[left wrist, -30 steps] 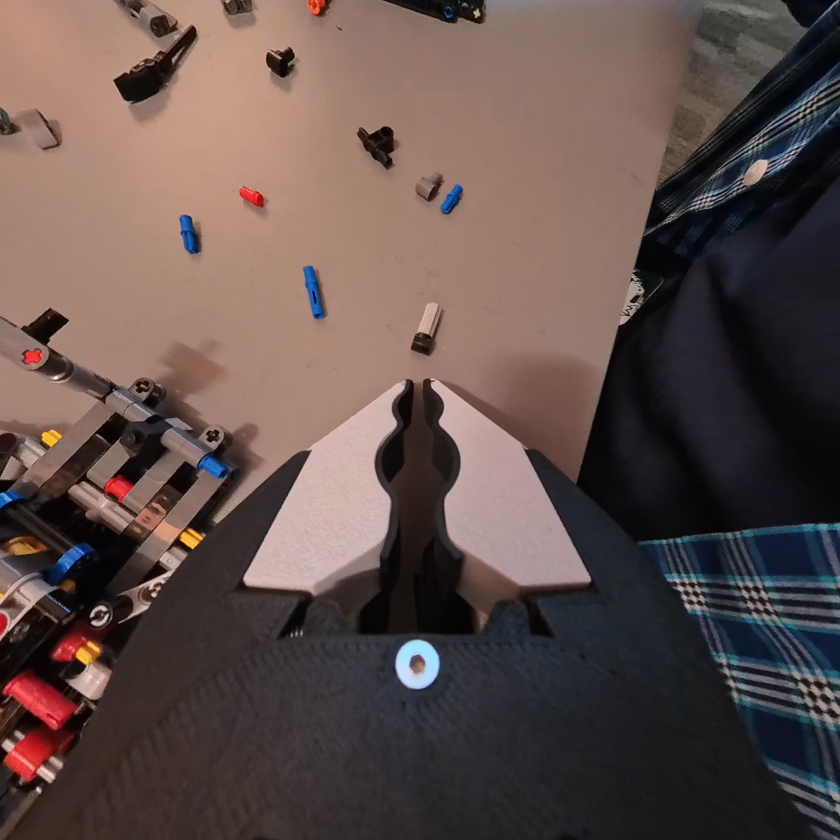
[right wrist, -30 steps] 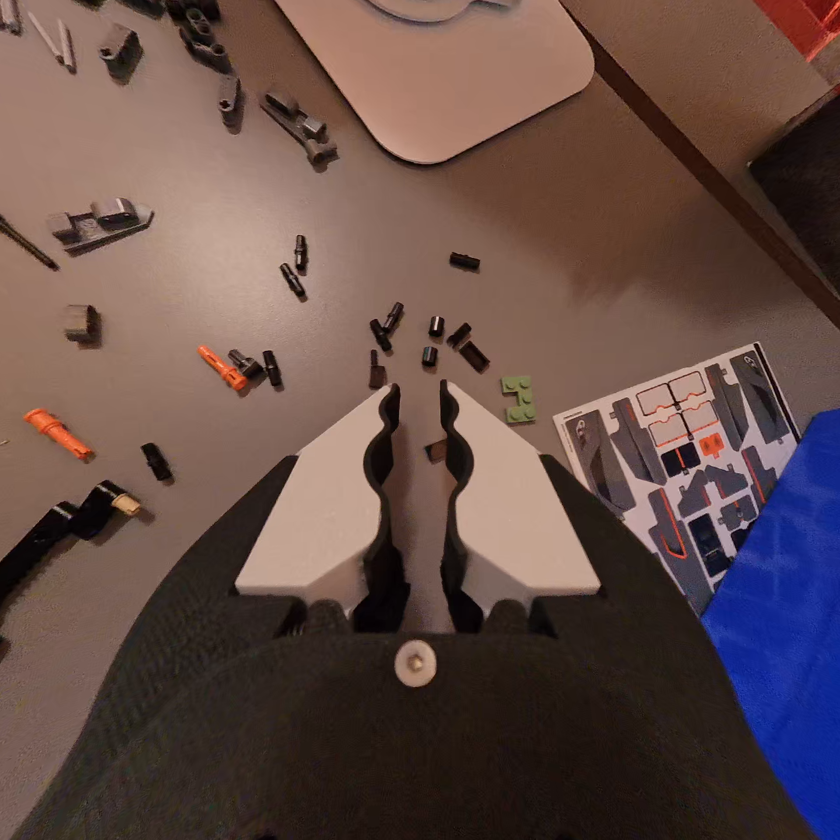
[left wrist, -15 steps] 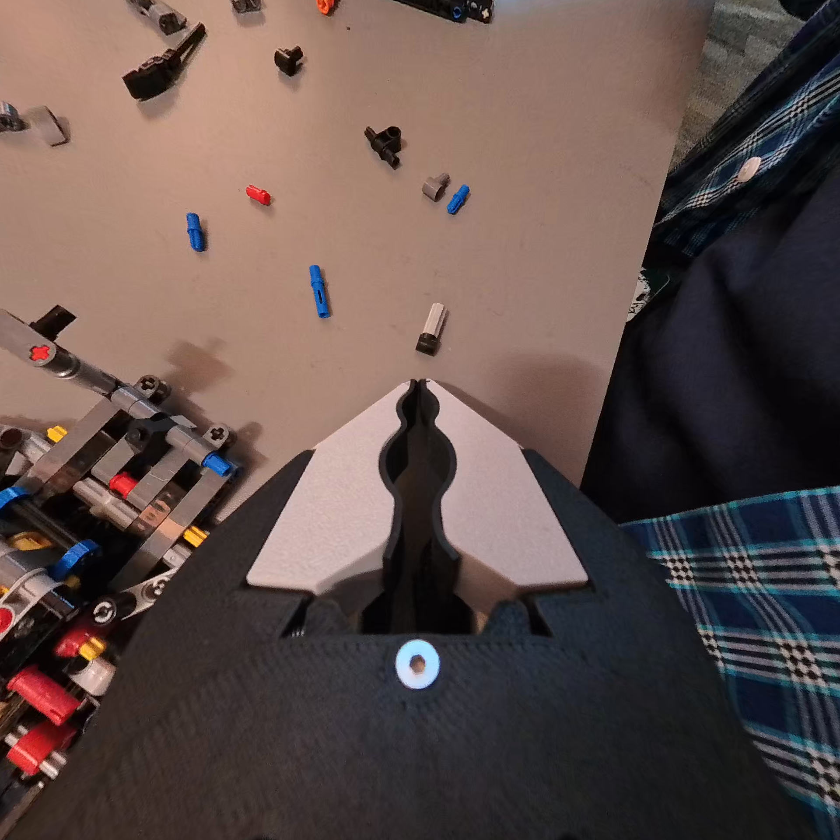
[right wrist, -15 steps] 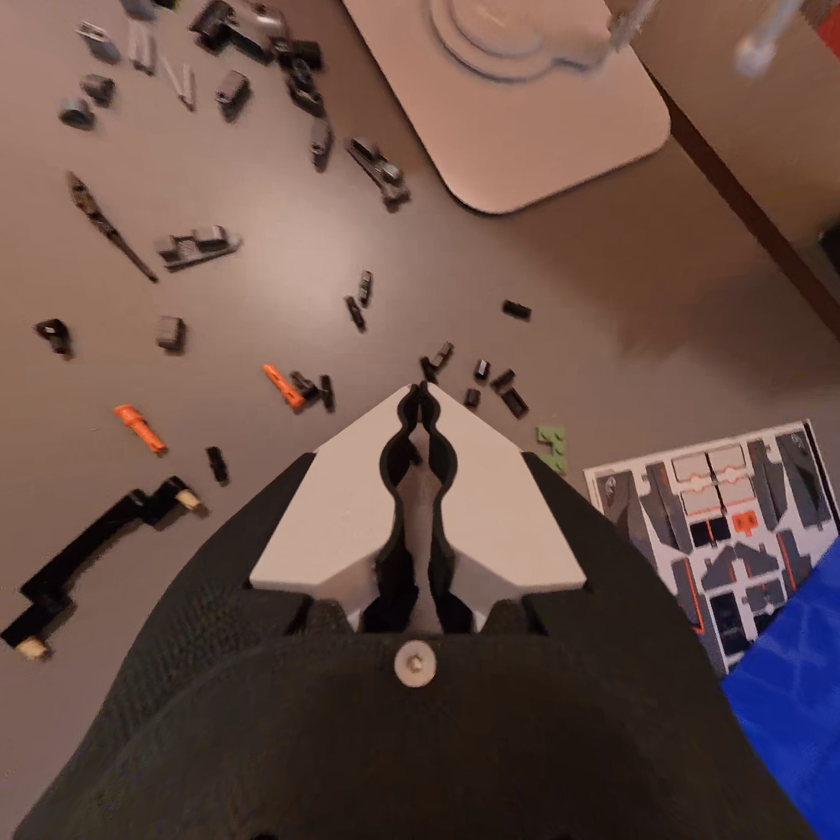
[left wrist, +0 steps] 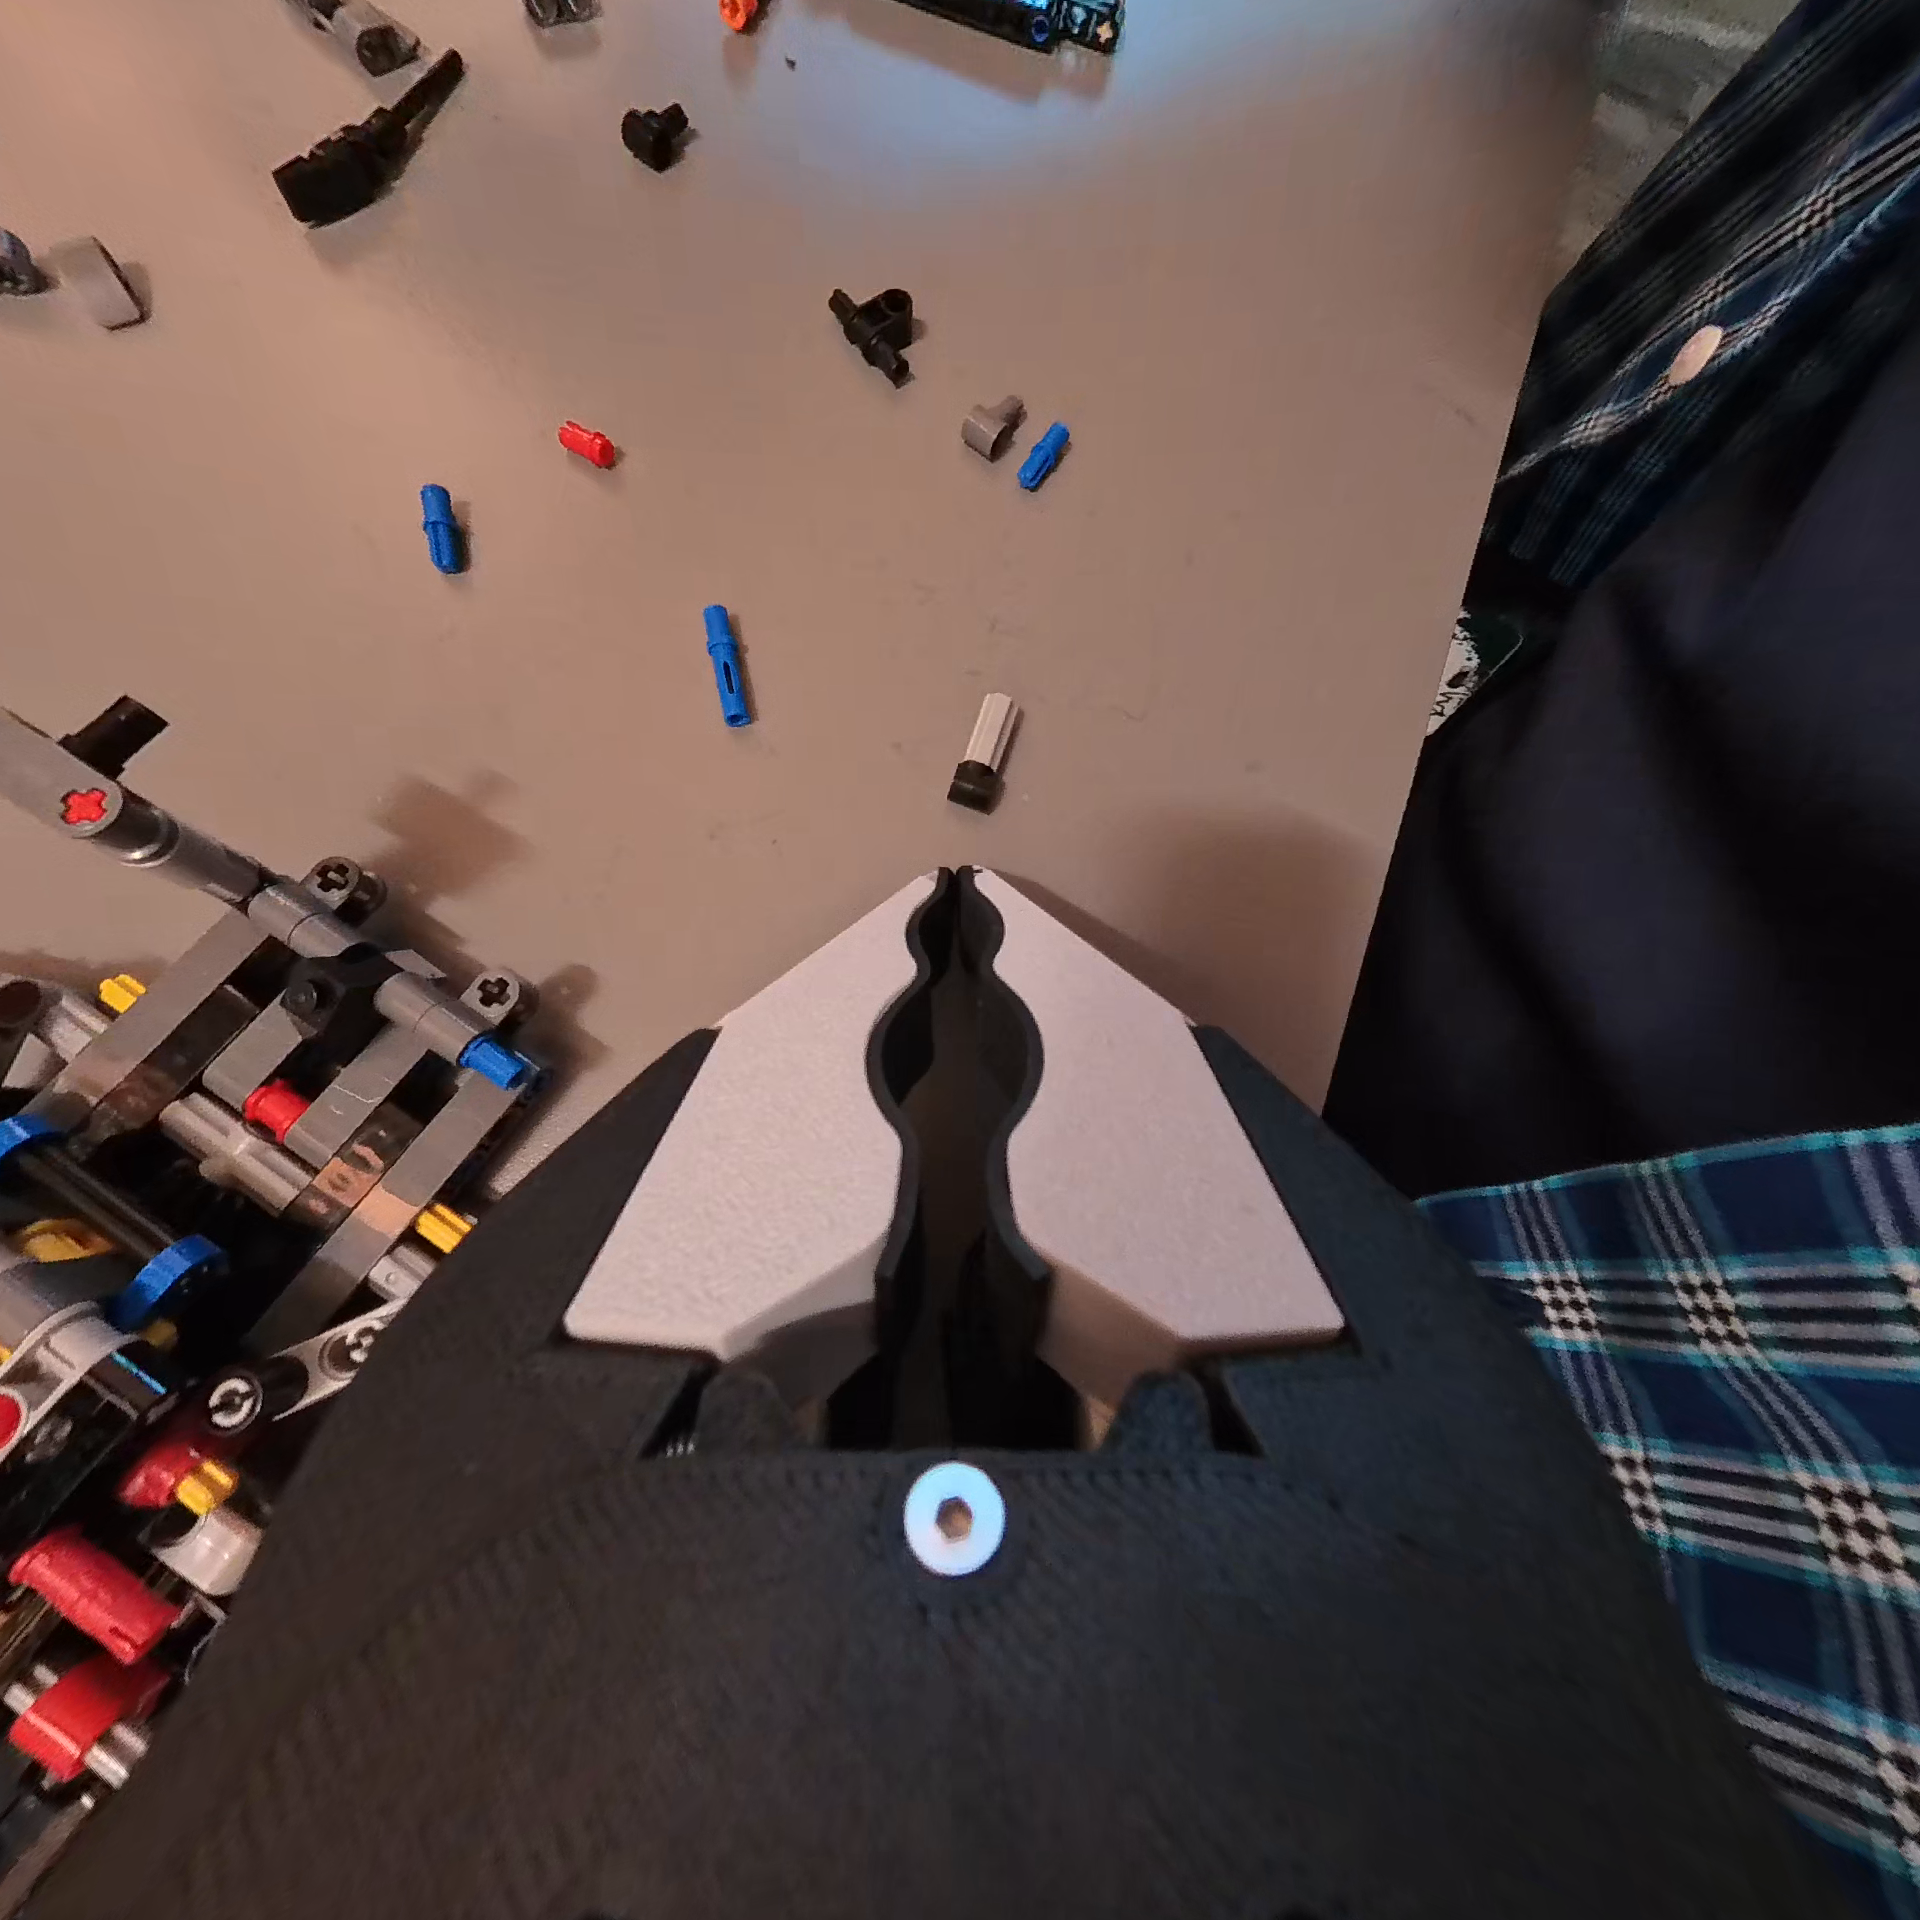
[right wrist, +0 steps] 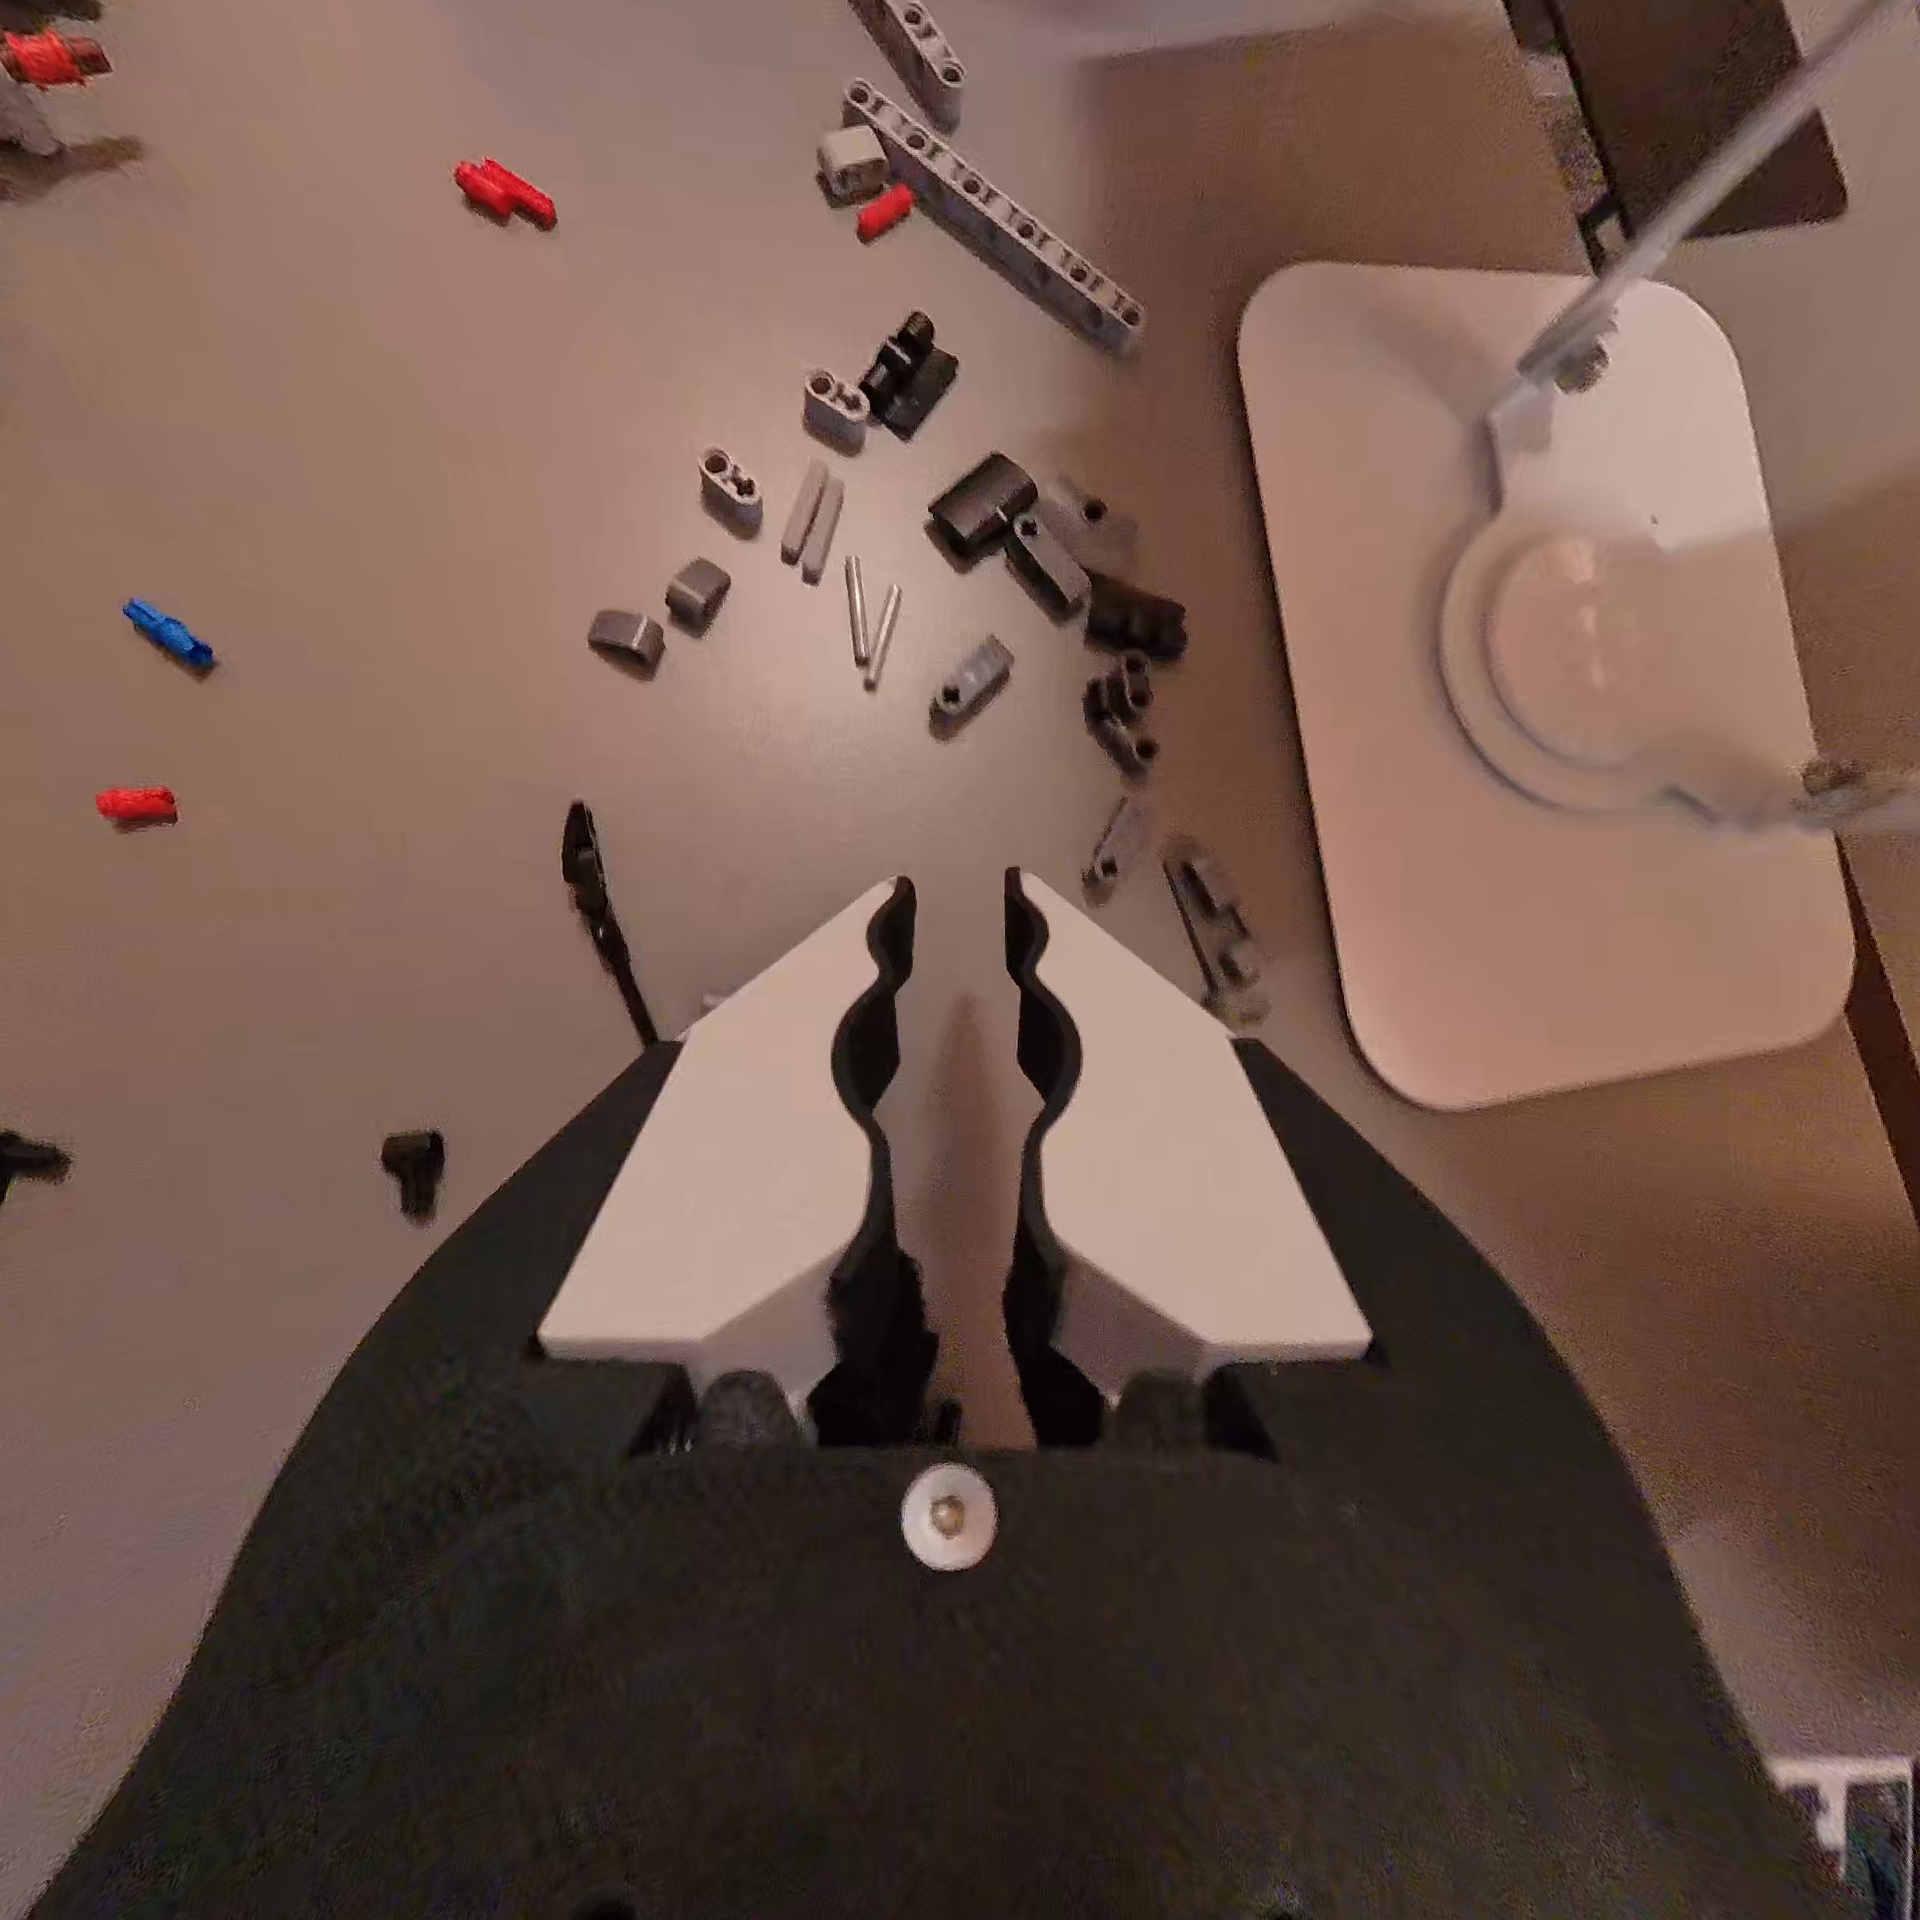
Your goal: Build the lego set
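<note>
My left gripper [left wrist: 956, 873] is shut with nothing visible between its tips, low over the table near its right edge. A grey-and-black pin [left wrist: 985, 748] lies just ahead of it, and a long blue pin [left wrist: 725, 665] to the left. The part-built grey, black, red and blue model [left wrist: 239, 1174] lies at the lower left. My right gripper [right wrist: 958, 883] is open and empty above the table. Loose grey and black pieces lie ahead of it: two thin grey axles [right wrist: 871, 632], small grey connectors [right wrist: 698, 594] and a black block [right wrist: 982, 509].
A white lamp base [right wrist: 1538, 675] stands right of my right gripper. A long grey beam [right wrist: 997, 208] lies at the back, with red pins [right wrist: 506, 194] and a blue pin [right wrist: 169, 634] to the left. A person's dark and plaid clothing [left wrist: 1662, 831] lies past the table edge. One gripper's finger ends stand about 30 cm off the other's. My left gripper's tips are some 6 cm from the long blue pin [left wrist: 725, 665]. My right gripper is the nearer one to the black block [right wrist: 982, 509]: about 10 cm, against 30 cm.
My left gripper closed from a narrow gap to fully shut. My right gripper shut, then opened again, and swung from the small black pins and sticker sheet to the grey pieces by the lamp base.
</note>
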### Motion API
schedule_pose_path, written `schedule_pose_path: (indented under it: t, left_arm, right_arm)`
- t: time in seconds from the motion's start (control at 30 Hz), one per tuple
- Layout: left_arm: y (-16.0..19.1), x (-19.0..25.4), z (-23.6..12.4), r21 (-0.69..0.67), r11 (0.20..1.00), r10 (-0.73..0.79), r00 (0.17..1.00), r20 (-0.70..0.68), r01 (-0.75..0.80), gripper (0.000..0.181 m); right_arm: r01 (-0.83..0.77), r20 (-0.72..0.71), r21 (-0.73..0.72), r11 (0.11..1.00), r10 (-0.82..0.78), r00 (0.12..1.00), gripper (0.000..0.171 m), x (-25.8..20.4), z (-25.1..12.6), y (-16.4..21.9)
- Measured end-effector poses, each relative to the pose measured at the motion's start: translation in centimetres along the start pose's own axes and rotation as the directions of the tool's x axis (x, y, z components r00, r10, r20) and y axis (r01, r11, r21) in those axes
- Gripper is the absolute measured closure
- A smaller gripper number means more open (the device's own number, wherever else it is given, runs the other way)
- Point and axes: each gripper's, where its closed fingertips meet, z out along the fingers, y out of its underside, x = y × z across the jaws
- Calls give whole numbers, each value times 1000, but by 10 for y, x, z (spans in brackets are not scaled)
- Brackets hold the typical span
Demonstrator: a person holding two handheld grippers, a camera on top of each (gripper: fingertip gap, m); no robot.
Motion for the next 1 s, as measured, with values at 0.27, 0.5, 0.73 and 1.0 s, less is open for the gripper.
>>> schedule_pose_path:
  t: [0.27,0.5,0.73,1.0]
  left_arm:
    - [0,1,0,0,1000,-10,1000,-16,10,181]
    - [0,1,0,1,1000,-13,1000,-19,13,181]
    - [0,1,0,0,1000,-14,1000,-20,14,181]
    - [0,3,0,-1,1000,-9,999,-35,9,181]
  right_arm:
    - [47,72,27,999,-49,996,155,-6,22,-39]
    - [-2,119,-5,1000,2,993,148,-21,46,-63]
    - [-150,104,-95,984,160,982,141,-26,80,-72]
    - [-222,80,-135,966,234,969,149,-27,91,-75]
